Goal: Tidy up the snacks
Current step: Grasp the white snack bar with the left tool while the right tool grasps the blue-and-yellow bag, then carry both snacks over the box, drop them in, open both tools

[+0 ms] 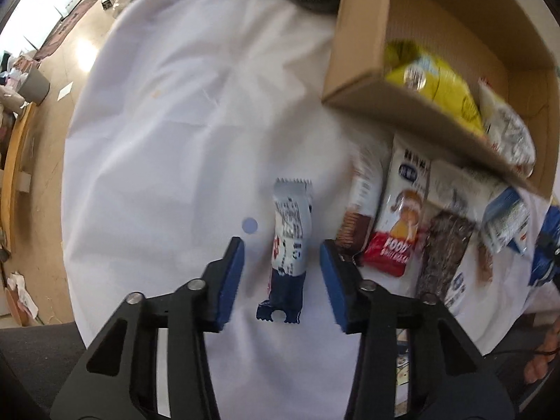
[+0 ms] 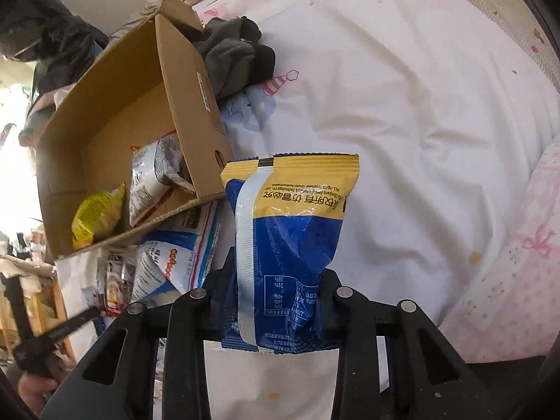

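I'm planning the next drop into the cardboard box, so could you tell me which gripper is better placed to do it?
The right gripper: it is shut on the blue-and-yellow snack bag beside the open cardboard box. The left gripper is open, straddling a grey-and-navy wrapped bar lying on the white sheet.
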### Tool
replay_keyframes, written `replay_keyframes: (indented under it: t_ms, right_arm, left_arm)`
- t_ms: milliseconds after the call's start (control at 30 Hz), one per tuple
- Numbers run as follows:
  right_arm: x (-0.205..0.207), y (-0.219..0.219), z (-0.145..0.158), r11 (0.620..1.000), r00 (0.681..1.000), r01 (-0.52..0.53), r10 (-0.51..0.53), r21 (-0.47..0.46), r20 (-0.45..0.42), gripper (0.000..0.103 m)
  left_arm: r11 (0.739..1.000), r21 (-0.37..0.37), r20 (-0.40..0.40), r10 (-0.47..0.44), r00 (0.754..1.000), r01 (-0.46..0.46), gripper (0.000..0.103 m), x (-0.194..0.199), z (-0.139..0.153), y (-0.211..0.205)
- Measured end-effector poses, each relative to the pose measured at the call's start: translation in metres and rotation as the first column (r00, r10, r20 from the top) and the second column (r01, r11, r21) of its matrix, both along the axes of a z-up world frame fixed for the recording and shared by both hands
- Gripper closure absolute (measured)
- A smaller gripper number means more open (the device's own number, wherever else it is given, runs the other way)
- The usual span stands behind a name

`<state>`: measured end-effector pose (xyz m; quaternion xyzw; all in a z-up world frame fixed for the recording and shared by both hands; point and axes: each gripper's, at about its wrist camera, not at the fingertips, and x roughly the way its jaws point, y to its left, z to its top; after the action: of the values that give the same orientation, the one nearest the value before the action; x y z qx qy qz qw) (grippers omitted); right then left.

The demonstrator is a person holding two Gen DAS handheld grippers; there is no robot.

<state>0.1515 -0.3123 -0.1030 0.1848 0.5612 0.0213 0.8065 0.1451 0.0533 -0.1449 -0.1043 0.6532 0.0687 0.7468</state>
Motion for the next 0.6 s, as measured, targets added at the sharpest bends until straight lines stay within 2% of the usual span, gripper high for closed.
replay_keyframes:
  t_ms: [33, 67, 100, 167, 233, 433, 533, 600]
  right_arm:
    - [0.002, -0.003, -0.001, 1.0, 1.0, 0.001, -0.001, 0.012, -0.01, 0.068]
    - [0.0, -0.005, -0.003, 1.0, 1.0, 0.0, 0.0, 0.019, -0.016, 0.068]
    - [0.005, -0.007, -0.004, 1.0, 1.0, -0.001, 0.001, 0.022, -0.021, 0.068]
    - [0.009, -0.005, -0.003, 1.0, 1.0, -0.01, 0.01, 0.016, -0.023, 0.068]
    - [0.013, -0.003, -0.006, 1.0, 1.0, -0.012, 0.013, 0.015, -0.026, 0.068]
    - [0.011, -0.003, -0.005, 1.0, 1.0, -0.013, 0.013, 0.026, -0.019, 0.068]
    - [0.011, -0.004, -0.001, 0.999, 1.0, -0.004, 0.004, 0.038, -0.005, 0.068]
    - [0.009, -0.007, 0.004, 0.998, 1.0, 0.015, -0.016, 0.064, 0.016, 0.068]
  left_arm:
    - [1.0, 0.006, -0.009, -0.003, 1.0, 0.003, 0.074, 0.0, -0.003, -0.002]
    - [1.0, 0.017, -0.015, -0.007, 1.0, 0.007, 0.084, 0.0, -0.005, -0.003]
    - [1.0, 0.025, -0.019, -0.009, 1.0, 0.01, 0.088, 0.0, -0.006, -0.004]
    - [1.0, 0.02, -0.026, -0.023, 0.999, 0.024, 0.089, 0.0, -0.005, -0.008]
    - [0.998, 0.055, 0.0, -0.041, 0.999, 0.041, 0.089, 0.001, 0.001, -0.012]
    - [0.996, 0.087, 0.033, -0.029, 0.999, 0.026, 0.089, 0.0, 0.013, -0.011]
    - [0.995, 0.101, 0.059, -0.012, 0.998, 0.006, 0.088, -0.002, 0.024, -0.008]
    - [0.994, 0.104, 0.108, 0.027, 0.994, -0.039, 0.088, -0.003, 0.036, -0.002]
